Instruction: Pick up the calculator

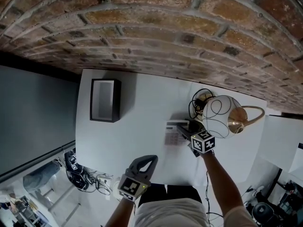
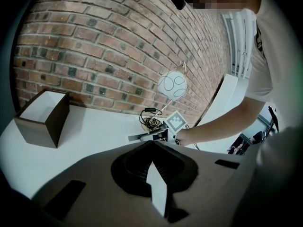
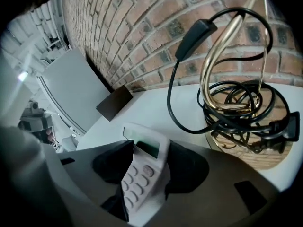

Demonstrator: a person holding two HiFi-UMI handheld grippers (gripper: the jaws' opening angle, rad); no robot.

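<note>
Two hand-held grippers work over a white tabletop [image 1: 142,126], as I read them from my remote station. The right gripper [image 3: 142,183] pinches a white plastic calculator [image 3: 147,148] with pale round keys across its keypad end, while the display end juts forward past the jaws. From the head view I cannot tell whether the calculator has cleared the surface. It sits right of the table's middle, just beside a coiled black power cable [image 3: 236,103] at the foot of a brass-armed lamp with a white globe shade [image 1: 221,115]. The left gripper [image 2: 156,183] has its jaws pressed together on nothing and hangs near the table's front edge, well apart from the work. A dark open-topped box [image 1: 104,100] stands at the far left. I judge the main risk to be pivoting: held at one end, the smooth case could swing or slide out during the lift. A careless rise could also catch a cable loop and drag the lamp.
</note>
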